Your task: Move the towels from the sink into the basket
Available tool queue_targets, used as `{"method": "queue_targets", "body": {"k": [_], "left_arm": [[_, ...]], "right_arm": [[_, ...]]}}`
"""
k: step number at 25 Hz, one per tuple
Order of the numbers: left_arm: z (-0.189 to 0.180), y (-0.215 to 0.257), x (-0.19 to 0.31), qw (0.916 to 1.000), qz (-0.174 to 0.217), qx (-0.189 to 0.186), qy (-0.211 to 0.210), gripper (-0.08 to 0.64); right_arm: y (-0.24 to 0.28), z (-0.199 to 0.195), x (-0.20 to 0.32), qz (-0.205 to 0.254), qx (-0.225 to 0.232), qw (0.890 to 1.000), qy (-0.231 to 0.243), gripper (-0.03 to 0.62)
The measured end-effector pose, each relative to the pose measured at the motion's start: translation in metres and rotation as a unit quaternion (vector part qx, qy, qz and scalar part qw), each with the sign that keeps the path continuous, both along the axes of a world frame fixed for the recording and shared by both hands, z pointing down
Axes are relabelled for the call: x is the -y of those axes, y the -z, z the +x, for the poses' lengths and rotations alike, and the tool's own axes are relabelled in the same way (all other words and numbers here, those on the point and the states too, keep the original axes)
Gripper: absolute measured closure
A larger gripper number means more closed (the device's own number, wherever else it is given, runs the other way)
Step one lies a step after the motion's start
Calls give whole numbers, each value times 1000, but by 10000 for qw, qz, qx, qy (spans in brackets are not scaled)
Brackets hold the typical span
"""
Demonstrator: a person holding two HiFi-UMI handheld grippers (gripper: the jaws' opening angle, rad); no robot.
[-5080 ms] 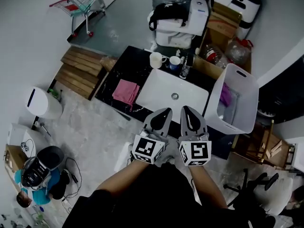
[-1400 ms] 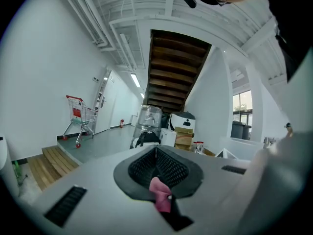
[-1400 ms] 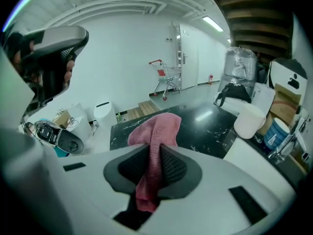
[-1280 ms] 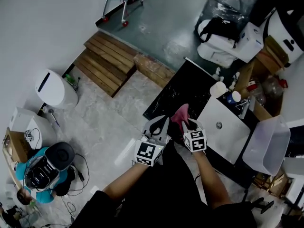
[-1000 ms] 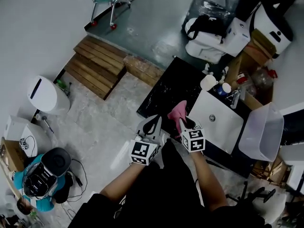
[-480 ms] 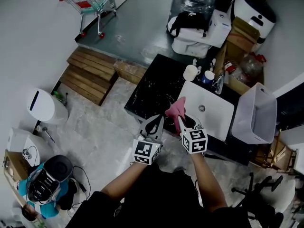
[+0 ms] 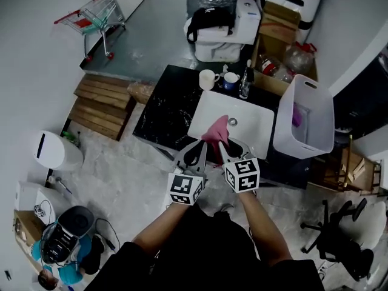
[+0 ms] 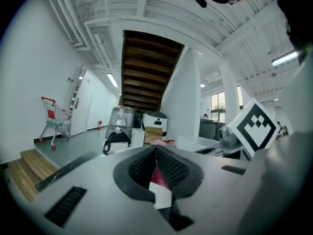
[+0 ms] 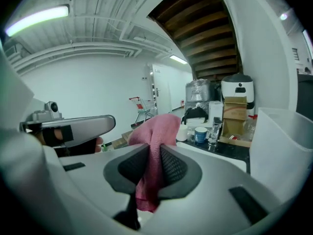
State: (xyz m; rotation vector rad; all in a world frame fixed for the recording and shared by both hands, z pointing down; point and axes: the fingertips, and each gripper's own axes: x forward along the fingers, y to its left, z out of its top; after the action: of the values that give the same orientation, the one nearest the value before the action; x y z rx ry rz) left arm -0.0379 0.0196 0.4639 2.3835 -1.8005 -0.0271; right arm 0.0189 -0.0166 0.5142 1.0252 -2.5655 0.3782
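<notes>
My right gripper (image 7: 224,146) is shut on a pink towel (image 7: 216,131), which hangs bunched over the front part of the white sink (image 7: 242,123). In the right gripper view the towel (image 9: 157,127) is pinched between the pads and rises above the gripper (image 9: 152,153). My left gripper (image 7: 199,145) is just left of it, jaws shut; the left gripper view shows its tips (image 8: 155,148) meeting, with only a pink sliver in the gap behind. The white basket (image 7: 314,105) stands right of the sink with a purple towel (image 7: 295,116) inside.
A black counter (image 7: 160,105) lies left of the sink. A white mug (image 7: 207,78), a blue cup (image 7: 230,81) and a bottle (image 7: 245,85) stand behind the basin. Cardboard boxes (image 7: 280,26), wooden steps (image 7: 100,105), a shopping cart (image 7: 91,17) and an office chair (image 7: 339,241) surround the spot.
Both grippers have moved right from the black counter to over the sink, the right one carrying the pink towel. The basket now shows its inside.
</notes>
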Motion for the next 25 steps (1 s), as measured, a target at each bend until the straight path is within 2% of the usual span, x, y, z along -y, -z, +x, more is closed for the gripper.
{"method": "queue_targets", "body": {"k": [6, 13, 19, 25], "left_arm": [[71, 7, 2, 9998, 13, 10, -210, 546], [143, 11, 6, 9992, -4, 188, -349, 546], [212, 19, 5, 9967, 77, 271, -766, 546], [263, 27, 20, 9913, 194, 324, -1261, 546]], "right_arm": [[15, 71, -5, 210, 180, 9989, -375, 517], [39, 142, -4, 568, 191, 9975, -384, 517], [51, 205, -11, 687, 288, 9948, -694, 517], [58, 251, 1, 678, 411, 9882, -1311, 517]]}}
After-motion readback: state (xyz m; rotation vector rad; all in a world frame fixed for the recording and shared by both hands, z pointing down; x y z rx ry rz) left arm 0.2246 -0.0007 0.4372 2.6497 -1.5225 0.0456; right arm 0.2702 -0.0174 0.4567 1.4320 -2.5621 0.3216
